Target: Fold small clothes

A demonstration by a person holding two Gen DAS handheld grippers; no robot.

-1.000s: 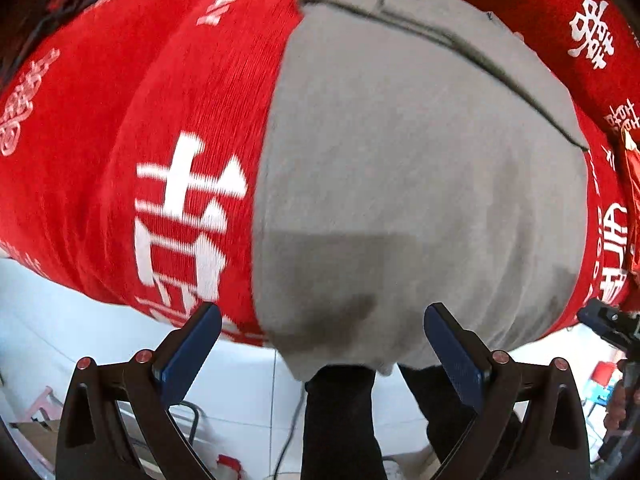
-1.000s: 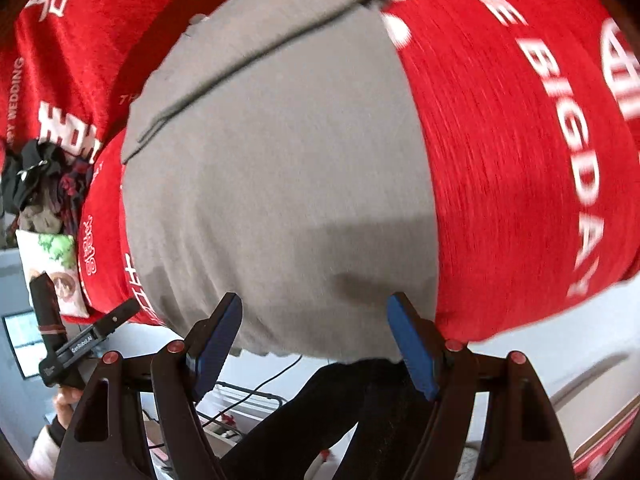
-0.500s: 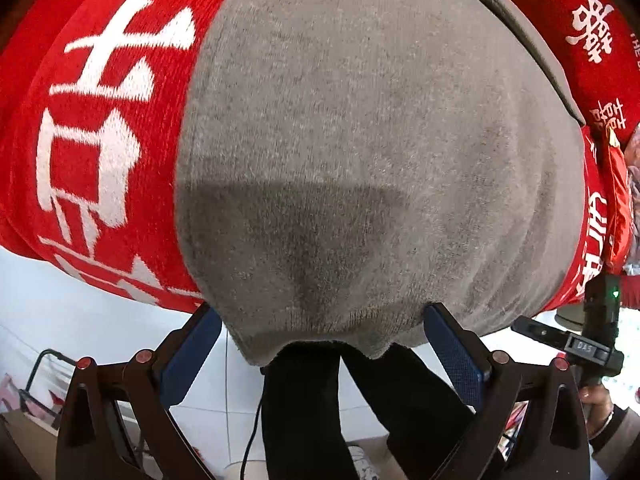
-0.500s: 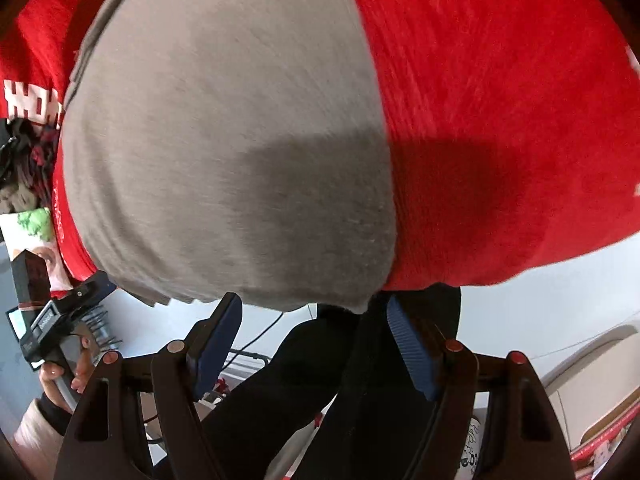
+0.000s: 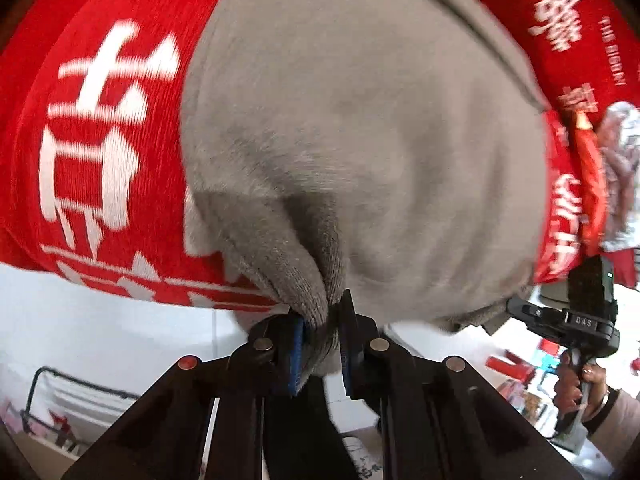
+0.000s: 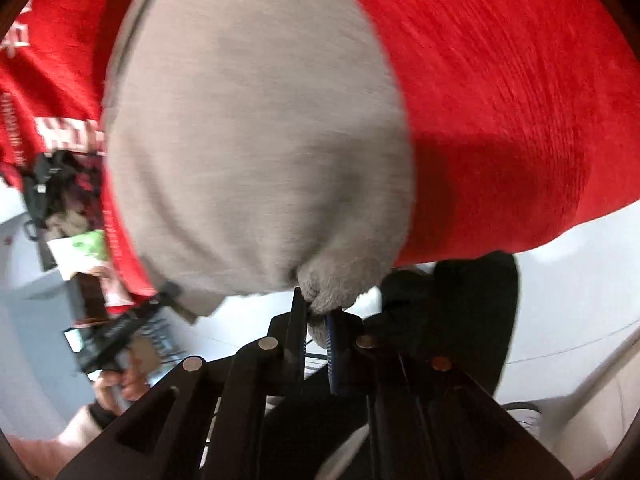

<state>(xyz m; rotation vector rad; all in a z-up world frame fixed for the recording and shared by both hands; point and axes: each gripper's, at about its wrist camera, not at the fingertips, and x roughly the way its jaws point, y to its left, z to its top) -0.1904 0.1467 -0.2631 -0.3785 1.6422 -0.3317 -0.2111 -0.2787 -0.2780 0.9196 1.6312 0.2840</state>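
Note:
A grey knit garment (image 5: 360, 140) lies flat on a red cloth with white lettering (image 5: 100, 120) that covers the table. My left gripper (image 5: 320, 314) is closing its jaws on the garment's near left corner, and the fabric bunches between the blue pads. In the right wrist view the same grey garment (image 6: 256, 140) rests on the red cloth (image 6: 500, 100). There my right gripper (image 6: 316, 314) is closing its jaws on the near right corner, with a wad of cloth pinched between them.
A heap of mixed clothes (image 5: 616, 168) sits at the table's right end, seen as a dark pile (image 6: 52, 184) in the right wrist view. A person's dark trouser legs (image 6: 460, 320) stand at the table's front edge. A hand (image 5: 588, 380) grips the other tool's handle.
Both grippers came down to the garment's near edge and went from wide open to pinched on its two corners. The fabric now puckers at each grip.

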